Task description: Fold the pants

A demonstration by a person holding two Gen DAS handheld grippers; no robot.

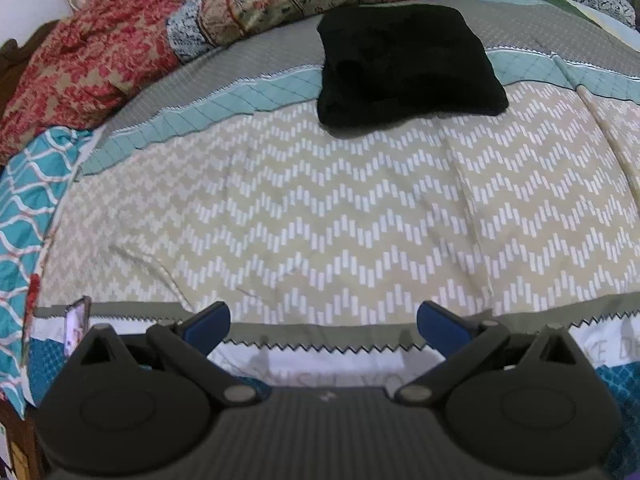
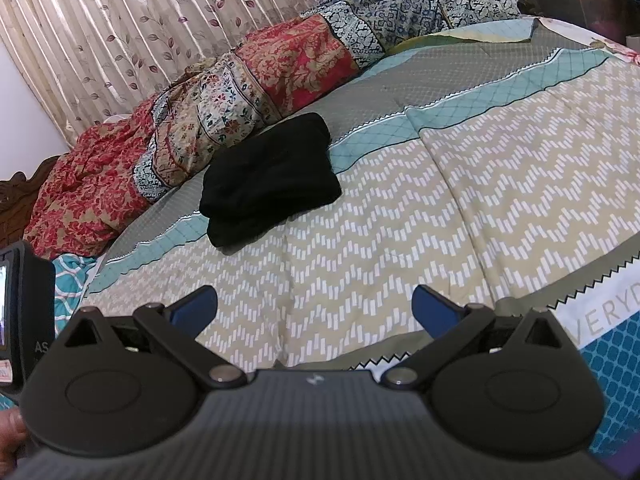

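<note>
Left wrist view: the left gripper [image 1: 323, 322] fills the lower edge of the frame, level and pointing forward over the bedspread [image 1: 320, 208]; its blue-padded fingers [image 1: 210, 326] stand wide apart, released, with nothing between them; the black pants [image 1: 404, 66], folded into a compact bundle, lie in the upper centre of the frame, well apart from the fingertips, across the teal band of the bedspread; a heaped patchwork quilt [image 1: 248, 0] runs along the top edge, near the bundle; a phone [image 1: 77, 326] stands at the lower left.

Right wrist view: the right gripper [image 2: 314, 308] sits low in the frame, slightly tilted, aimed across the bedspread [image 2: 440, 200]; its jaws are likewise spread and empty; the pants [image 2: 272, 178] lie left of centre, well ahead of the fingers [image 2: 434, 306] and just beside the quilt [image 2: 256, 92]; a leaf-patterned curtain [image 2: 140, 20] occupies the upper left; a dark device with a screen [image 2: 24, 312] shows at the left edge.
</note>
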